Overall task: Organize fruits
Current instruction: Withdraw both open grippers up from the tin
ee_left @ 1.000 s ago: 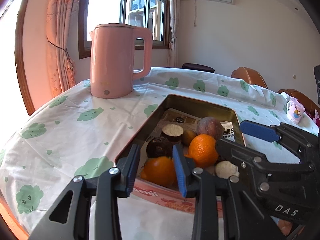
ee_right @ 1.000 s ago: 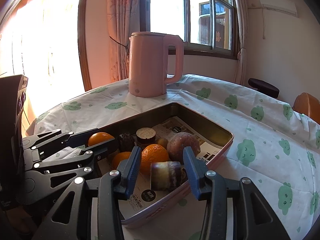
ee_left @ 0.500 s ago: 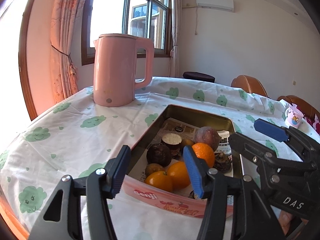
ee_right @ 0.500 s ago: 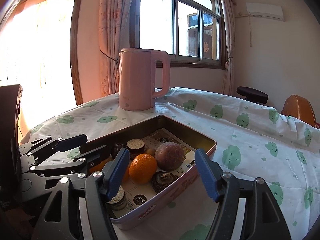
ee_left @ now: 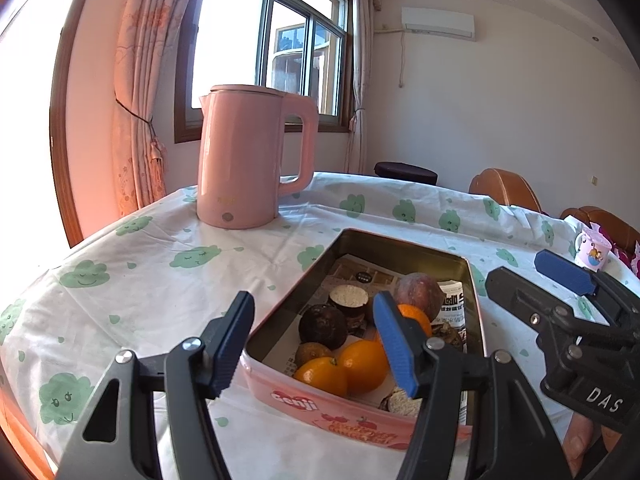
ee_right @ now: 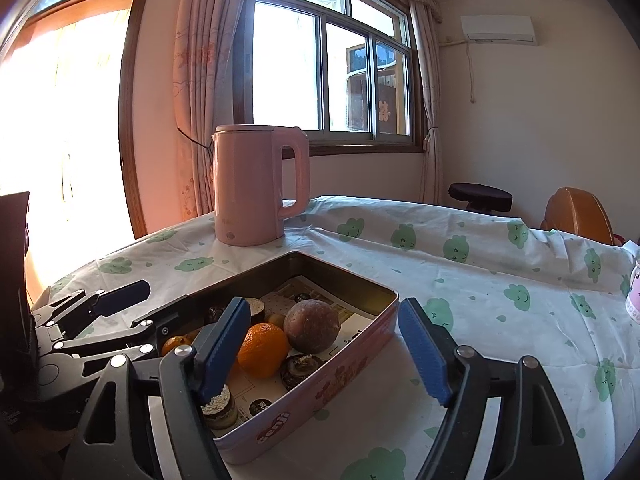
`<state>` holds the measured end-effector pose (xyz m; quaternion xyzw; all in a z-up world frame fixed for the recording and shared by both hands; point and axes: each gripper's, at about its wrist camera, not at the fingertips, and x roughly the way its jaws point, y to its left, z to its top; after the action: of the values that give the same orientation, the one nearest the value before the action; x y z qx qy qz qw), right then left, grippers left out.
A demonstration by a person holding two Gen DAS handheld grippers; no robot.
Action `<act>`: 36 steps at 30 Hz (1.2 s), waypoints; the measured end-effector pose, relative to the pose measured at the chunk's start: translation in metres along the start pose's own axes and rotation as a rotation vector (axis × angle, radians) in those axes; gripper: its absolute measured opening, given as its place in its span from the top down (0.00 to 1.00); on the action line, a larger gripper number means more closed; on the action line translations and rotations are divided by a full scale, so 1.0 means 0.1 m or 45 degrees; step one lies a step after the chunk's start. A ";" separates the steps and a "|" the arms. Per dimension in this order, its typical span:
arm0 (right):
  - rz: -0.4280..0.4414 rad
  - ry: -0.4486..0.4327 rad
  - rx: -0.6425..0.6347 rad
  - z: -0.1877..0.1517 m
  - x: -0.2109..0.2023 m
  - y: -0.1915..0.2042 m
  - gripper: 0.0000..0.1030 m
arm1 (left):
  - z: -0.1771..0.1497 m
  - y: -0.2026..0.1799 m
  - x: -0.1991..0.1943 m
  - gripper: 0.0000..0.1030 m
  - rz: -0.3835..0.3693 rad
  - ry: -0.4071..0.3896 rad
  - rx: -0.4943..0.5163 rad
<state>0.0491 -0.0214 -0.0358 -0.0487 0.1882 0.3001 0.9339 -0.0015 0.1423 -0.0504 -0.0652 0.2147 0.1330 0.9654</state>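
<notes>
Sunlit through the window behind it, a round table under a cloud-print tablecloth (ee_right: 460, 292) carries everything here. Taking the pink tin (ee_left: 360, 420) as the landmark: both grippers hang at its near end with nothing between their pads. The left gripper (ee_left: 314, 346) has just been opening and stands spread, one finger outside the tin's left wall, the other above the oranges (ee_left: 352, 364) piled at the near end. The right gripper (ee_right: 324, 352) has also just been opening and is spread wider, straddling the tin's near right corner.

All the fruit seen lies inside the tin: oranges nearest, a dark round fruit (ee_left: 323, 325) behind them, a brown-purple fruit (ee_right: 312, 326) toward the middle, cut pieces around. The far half is bare paper lining. A pink kettle (ee_left: 250, 164) stands well beyond the far end.

Both look like releases. To finish well, lift each gripper straight up clear of the tin's rim before moving sideways, so no pad nudges the loosely piled oranges.
</notes>
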 end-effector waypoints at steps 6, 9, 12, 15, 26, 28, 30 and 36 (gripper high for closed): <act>-0.008 -0.007 0.012 0.00 -0.01 -0.02 0.23 | -0.01 -0.03 -0.02 0.38 -0.002 -0.008 0.005; -0.013 -0.014 0.014 0.00 -0.02 -0.02 0.23 | -0.01 -0.04 -0.03 0.38 -0.001 -0.011 0.007; -0.014 -0.014 0.015 0.00 -0.02 -0.02 0.23 | -0.01 -0.04 -0.03 0.38 0.000 -0.012 0.008; -0.015 -0.015 0.019 -0.01 -0.03 -0.03 0.23 | -0.01 -0.04 -0.03 0.38 0.000 -0.012 0.008; -0.020 -0.024 0.023 0.00 -0.04 -0.04 0.22 | 0.00 -0.04 -0.05 0.38 0.005 -0.018 0.003; -0.021 -0.027 0.024 0.00 -0.05 -0.05 0.22 | 0.00 -0.03 -0.05 0.38 0.006 -0.017 0.003; -0.021 -0.027 0.024 0.00 -0.05 -0.05 0.22 | 0.00 -0.03 -0.05 0.37 0.006 -0.018 0.003; -0.024 -0.031 0.024 0.00 -0.05 -0.05 0.22 | 0.00 -0.02 -0.07 0.30 0.015 -0.032 0.001</act>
<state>0.0483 -0.0286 -0.0338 -0.0380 0.1792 0.2901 0.9393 -0.0070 0.1391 -0.0469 -0.0620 0.2028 0.1395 0.9673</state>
